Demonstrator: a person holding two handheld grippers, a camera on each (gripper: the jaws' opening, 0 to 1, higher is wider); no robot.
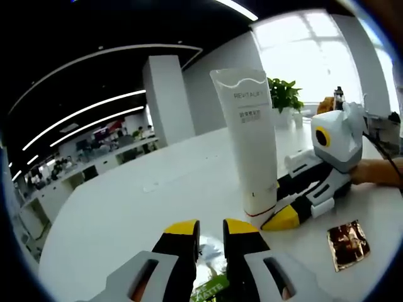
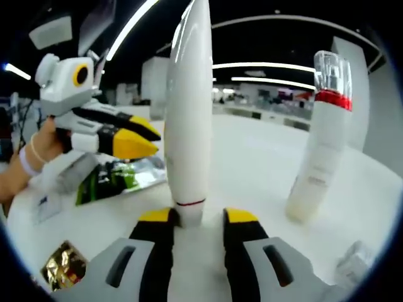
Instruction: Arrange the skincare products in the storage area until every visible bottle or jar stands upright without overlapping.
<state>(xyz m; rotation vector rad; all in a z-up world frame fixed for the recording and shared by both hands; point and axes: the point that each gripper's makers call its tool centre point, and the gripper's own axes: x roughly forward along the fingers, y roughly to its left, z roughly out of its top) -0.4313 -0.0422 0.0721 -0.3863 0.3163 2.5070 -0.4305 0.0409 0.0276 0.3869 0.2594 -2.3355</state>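
on the white table point(image 1: 126, 207), a white tube point(image 1: 249, 135) stands upright on its cap with the right gripper point(image 2: 197, 217) at its base.

from the right gripper view the tube point(image 2: 187, 113) rises between the yellow-tipped jaws, which sit just beside its narrow cap on either side – whether they actually press it i cannot tell. a second bottle point(image 2: 322, 138), white with a red band and clear cap, stands upright well to one side. from the left gripper view the left gripper point(image 1: 211, 229) has its jaws spread a little, nothing between them, above a green-and-silver sachet point(image 1: 211, 283). the right gripper point(image 1: 296, 211) shows there at the tube's foot – a hand point(image 1: 378, 171) holds it. a small gold foil packet point(image 1: 348, 244) lies flat nearby.
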